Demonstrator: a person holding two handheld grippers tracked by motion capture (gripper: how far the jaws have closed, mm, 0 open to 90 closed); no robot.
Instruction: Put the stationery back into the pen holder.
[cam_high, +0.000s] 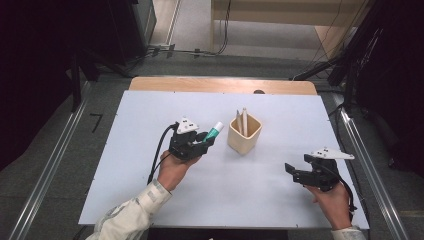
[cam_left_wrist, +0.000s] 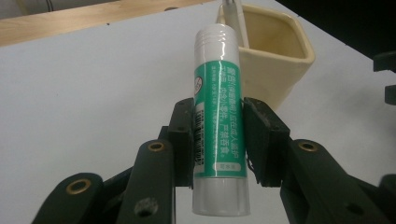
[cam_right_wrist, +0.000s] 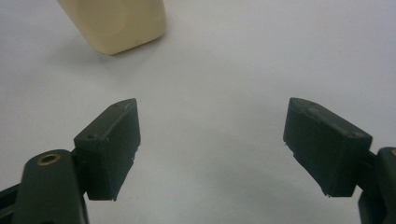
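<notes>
Left gripper (cam_high: 202, 141) pinches a green glue stick (cam_high: 214, 131) by its middle, cap pointing toward 1 o'clock. Cream cup (cam_high: 244, 135) stands just beside it at 3 o'clock, holding two sticks (cam_high: 242, 121). Right gripper (cam_high: 295, 172) hangs spread, empty, over the table (cam_high: 150, 110).

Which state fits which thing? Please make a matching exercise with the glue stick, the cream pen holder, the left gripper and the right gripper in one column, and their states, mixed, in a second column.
Things:
1. glue stick
2. cream pen holder
3. left gripper
4. right gripper

States:
A. jaws wide apart, nothing between them
B. stands on the white table, with two pale sticks in it
C. clamped between two black jaws, white cap end pointing to the holder
D. shut on a green and white tube

Pairs: 1-C, 2-B, 3-D, 4-A
</notes>
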